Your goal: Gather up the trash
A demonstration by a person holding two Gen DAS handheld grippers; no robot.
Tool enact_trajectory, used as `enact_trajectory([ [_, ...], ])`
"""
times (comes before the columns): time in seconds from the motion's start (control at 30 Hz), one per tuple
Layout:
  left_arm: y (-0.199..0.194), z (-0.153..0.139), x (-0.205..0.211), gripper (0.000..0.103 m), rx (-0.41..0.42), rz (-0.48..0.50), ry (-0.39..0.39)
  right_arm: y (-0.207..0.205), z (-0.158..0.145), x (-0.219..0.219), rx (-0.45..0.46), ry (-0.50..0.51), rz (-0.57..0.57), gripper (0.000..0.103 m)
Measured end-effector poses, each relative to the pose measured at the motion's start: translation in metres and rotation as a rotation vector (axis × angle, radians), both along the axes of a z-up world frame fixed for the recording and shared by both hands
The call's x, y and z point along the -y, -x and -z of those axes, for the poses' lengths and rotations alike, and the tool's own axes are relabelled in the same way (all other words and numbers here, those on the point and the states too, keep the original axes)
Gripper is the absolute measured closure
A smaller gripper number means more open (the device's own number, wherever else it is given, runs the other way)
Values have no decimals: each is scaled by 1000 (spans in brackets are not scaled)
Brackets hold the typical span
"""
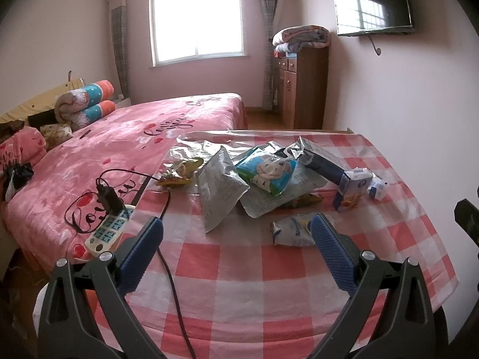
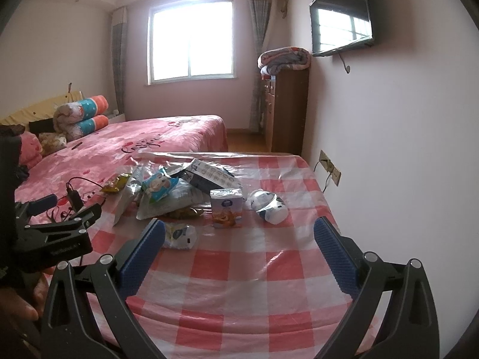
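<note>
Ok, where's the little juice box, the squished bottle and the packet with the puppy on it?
Juice box (image 2: 226, 208): right wrist view, middle of its front face.
Bottle (image 2: 268, 205): right wrist view, middle of its crushed body.
Puppy packet (image 1: 269, 171): left wrist view, on the cartoon dog.

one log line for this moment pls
task: collect trash | left tongs: open, empty | right tongs: open, empty | wrappers: untouched on table

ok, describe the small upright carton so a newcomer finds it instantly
On the red-and-white checked table, look at the trash pile's right end, nearer the wall. The small carton stands upright there, white top, orange picture below; everything around it lies flat or crumpled, including the white bottle beside it.
</note>
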State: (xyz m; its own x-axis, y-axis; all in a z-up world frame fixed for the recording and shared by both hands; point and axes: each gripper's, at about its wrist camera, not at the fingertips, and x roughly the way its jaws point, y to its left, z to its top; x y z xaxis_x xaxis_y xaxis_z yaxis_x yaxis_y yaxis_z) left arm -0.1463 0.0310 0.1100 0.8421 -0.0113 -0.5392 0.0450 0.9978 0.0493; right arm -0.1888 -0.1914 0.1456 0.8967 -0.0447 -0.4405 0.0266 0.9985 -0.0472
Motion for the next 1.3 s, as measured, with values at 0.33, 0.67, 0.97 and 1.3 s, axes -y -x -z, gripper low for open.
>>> enact_trajectory([
  [0.33,-6,9,-1,4,-21,1,-1,-9,11,9,-34,-47,-24,5],
  [0.67,-20,28,0,4,-62,77,8,-36,40,35,-144,-138,-30,5],
  [0.97,-31,46,6,4,-110,308,49,-68,64,79,-235,-245,5,5],
  [1.3,-45,57,18,4,-138,409,6,-110,76,98,-293,-318,-27,26],
])
